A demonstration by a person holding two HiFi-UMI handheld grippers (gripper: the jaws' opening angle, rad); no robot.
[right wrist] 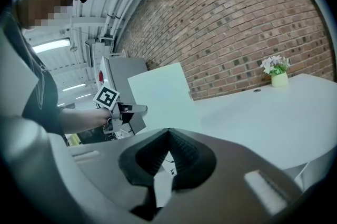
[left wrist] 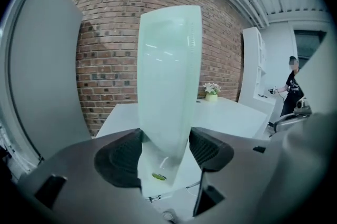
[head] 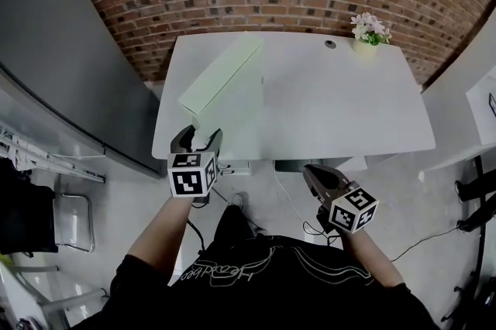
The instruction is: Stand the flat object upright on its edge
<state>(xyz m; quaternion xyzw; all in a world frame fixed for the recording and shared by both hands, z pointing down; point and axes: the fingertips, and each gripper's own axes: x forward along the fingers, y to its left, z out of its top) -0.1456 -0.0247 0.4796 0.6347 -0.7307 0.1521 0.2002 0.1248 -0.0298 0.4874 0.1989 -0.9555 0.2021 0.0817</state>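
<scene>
panel (head: pixel 221 77) on table (head: pixel 349 111) at left, flowerpot (head: pixel 366 44) far right, left tongs (head: pixel 199 136) around panel's near end

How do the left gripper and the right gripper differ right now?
The left gripper clamps the pale green board; the right gripper holds nothing. The left gripper's jaws stand wide, the right gripper's are shut together. Both carry a marker cube.
</scene>
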